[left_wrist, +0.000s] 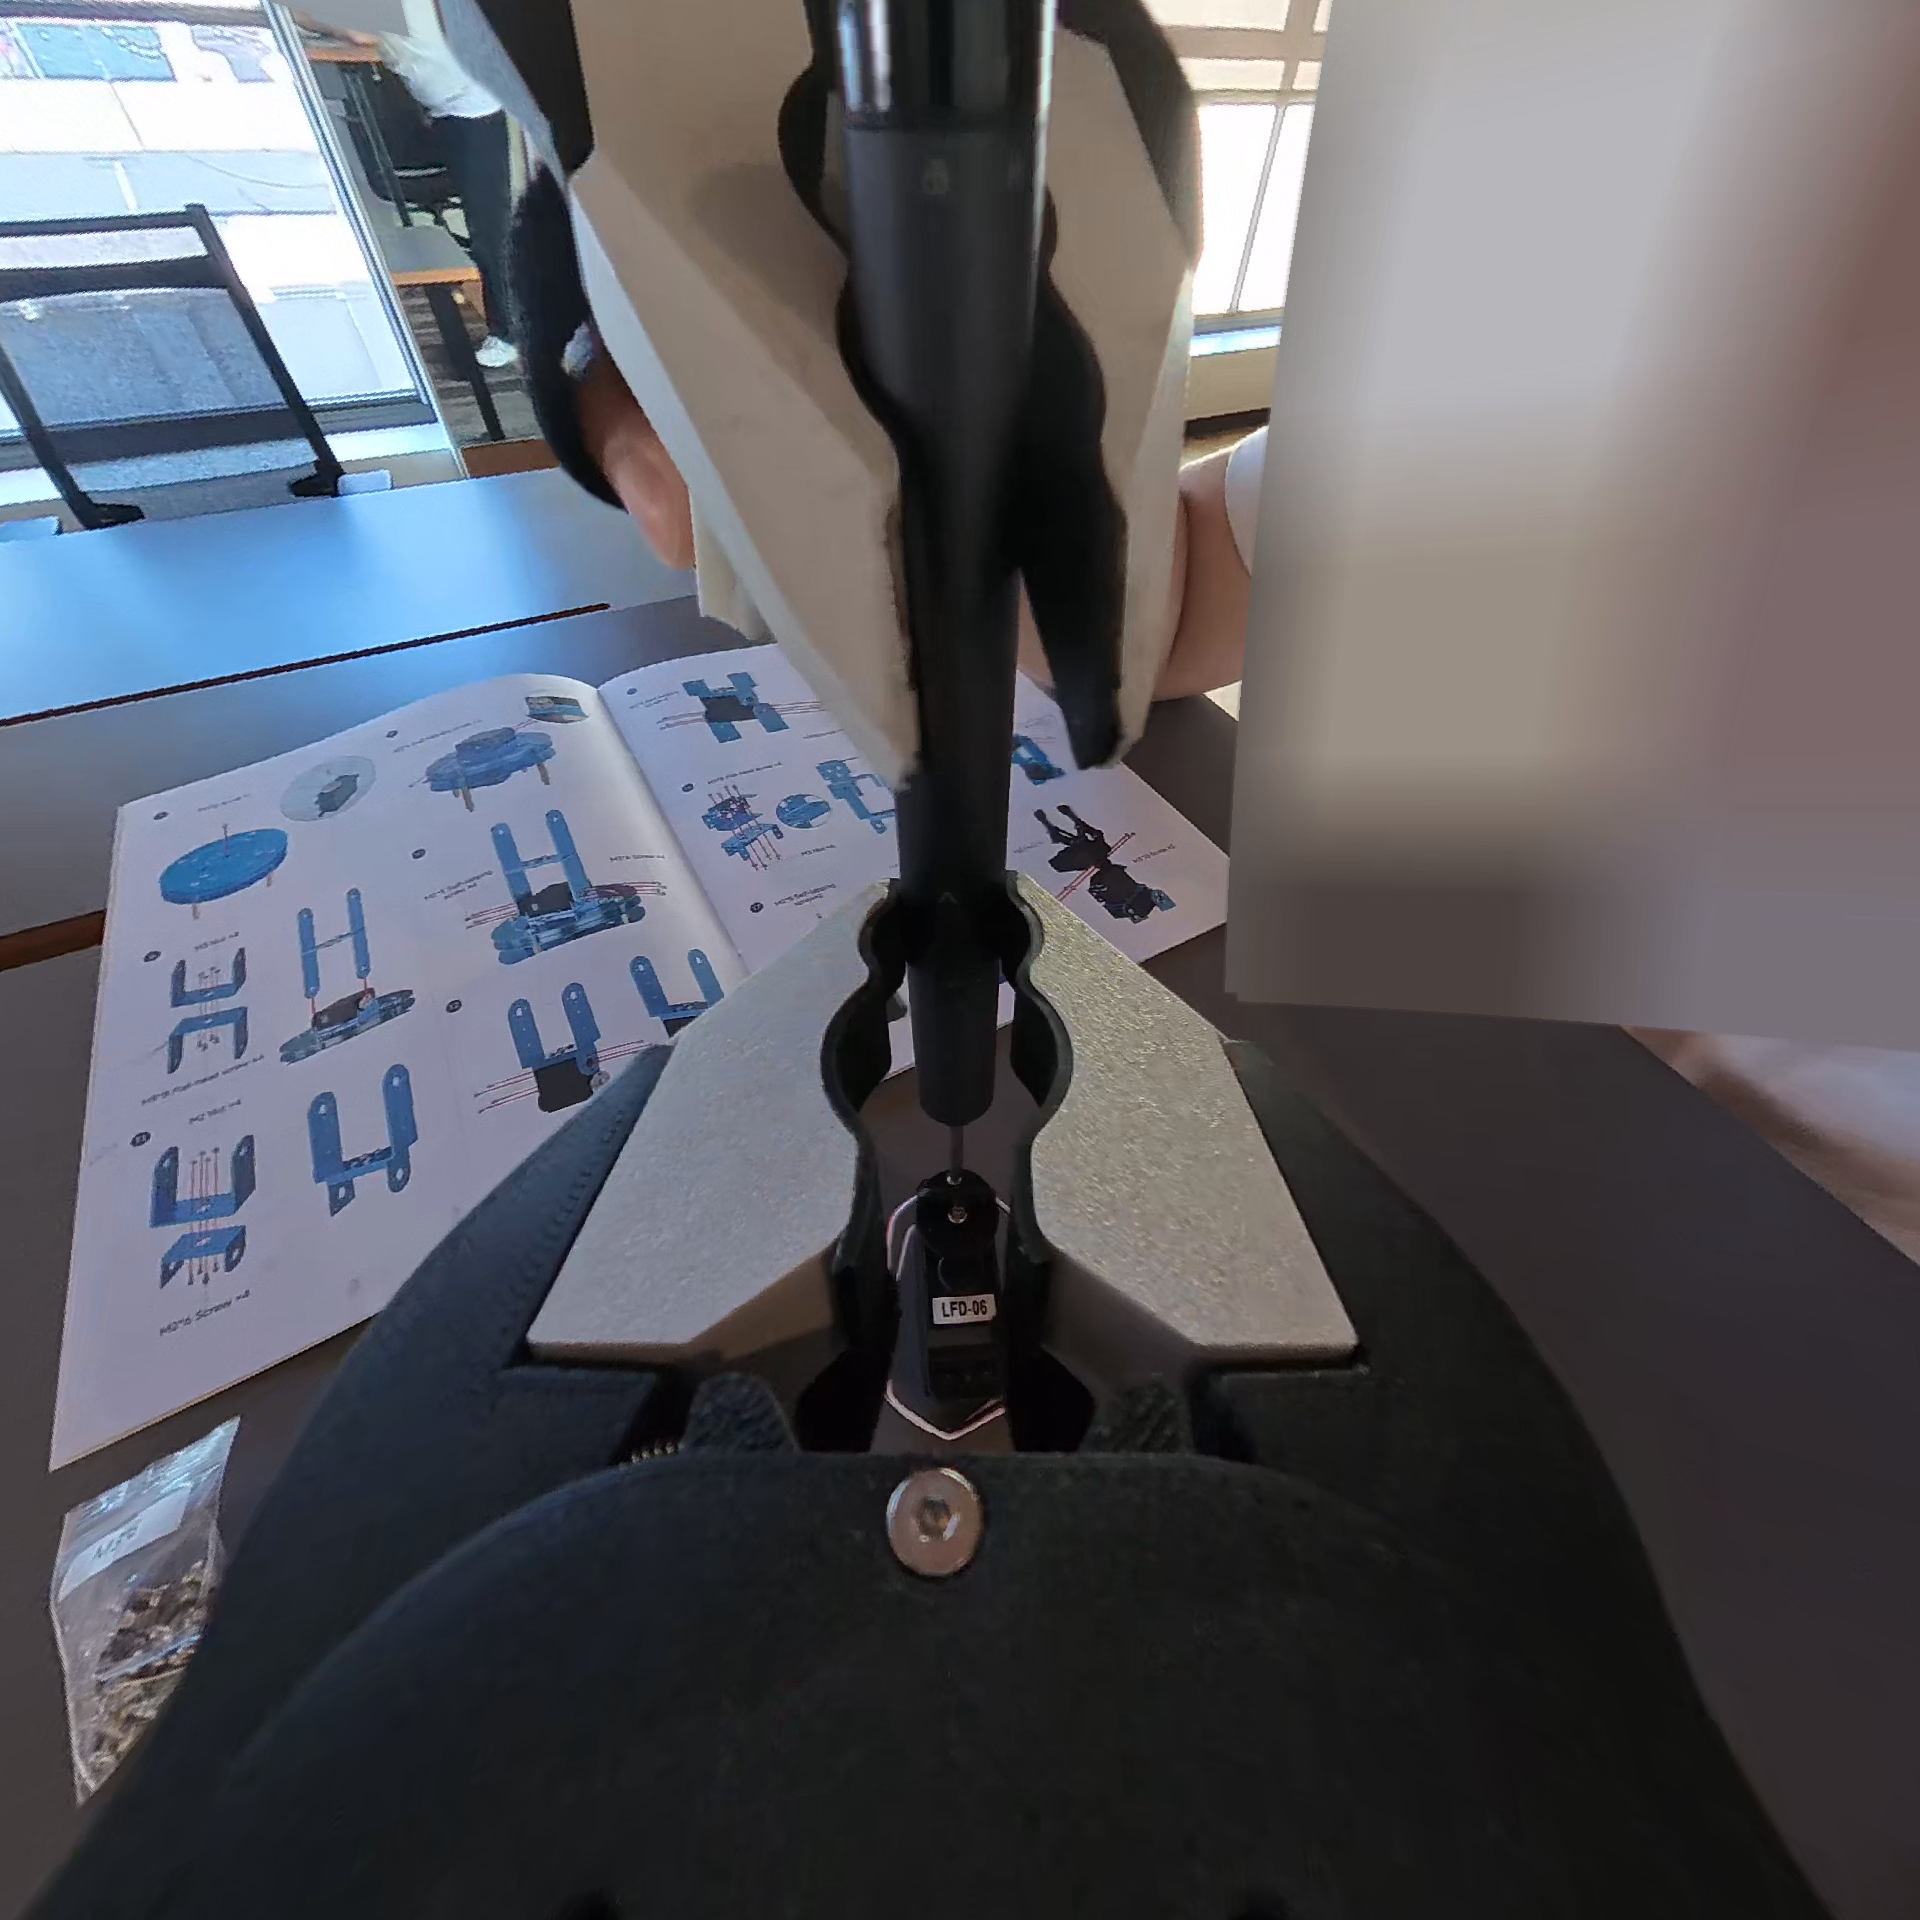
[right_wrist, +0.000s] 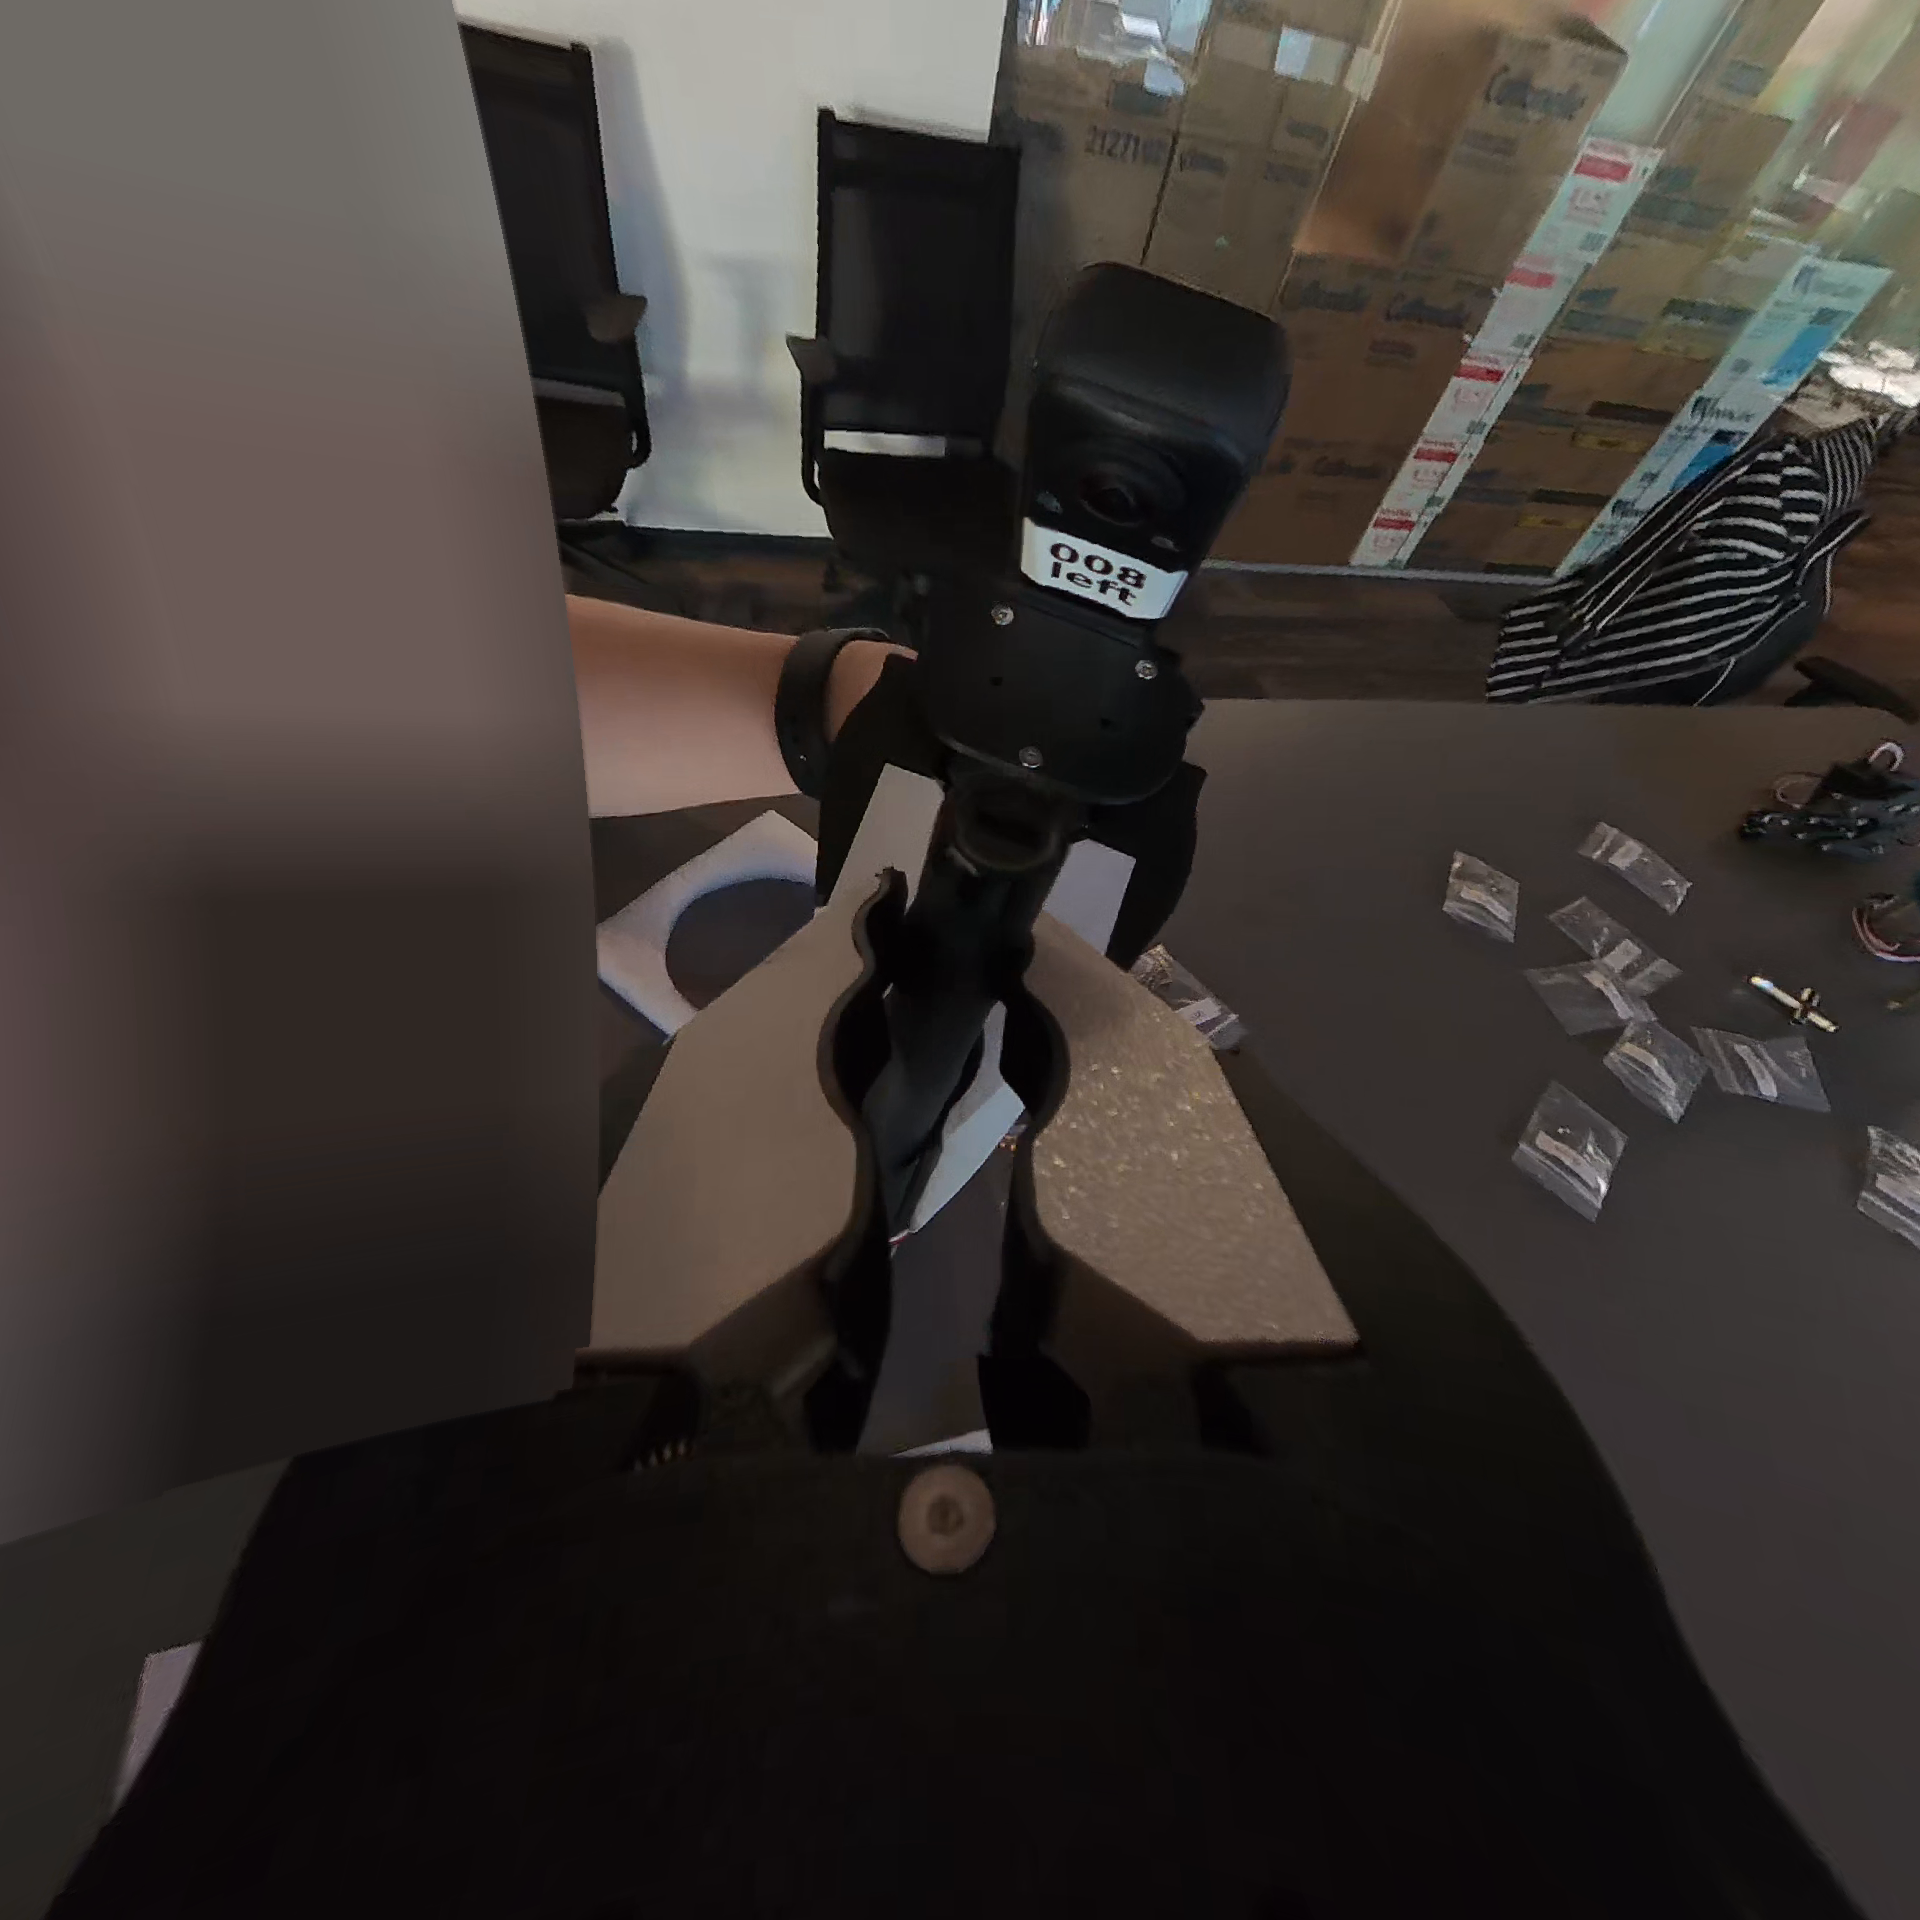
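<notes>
My left gripper (left_wrist: 951, 904) has grey fingers and is shut on a small black servo (left_wrist: 956, 1340) with a white label, held deep between the jaws. A black screwdriver (left_wrist: 956, 623) comes down from above. Its thin tip rests on the black round part (left_wrist: 951, 1195) on top of the servo. My right gripper (right_wrist: 951, 925) is shut on the screwdriver's handle (right_wrist: 930, 1060). It also shows in the left wrist view (left_wrist: 997, 748) as pale fingers around the shaft. The left gripper's camera (right_wrist: 1143, 457) faces the right wrist view.
An open instruction booklet (left_wrist: 416, 987) lies on the dark table (left_wrist: 1558, 1299), with a bag of screws (left_wrist: 135, 1600) beside it. Several small plastic bags (right_wrist: 1652, 1049), a metal tool (right_wrist: 1792, 1003) and wired parts (right_wrist: 1839, 800) lie to the right. A white foam piece (right_wrist: 665, 945) sits at the left.
</notes>
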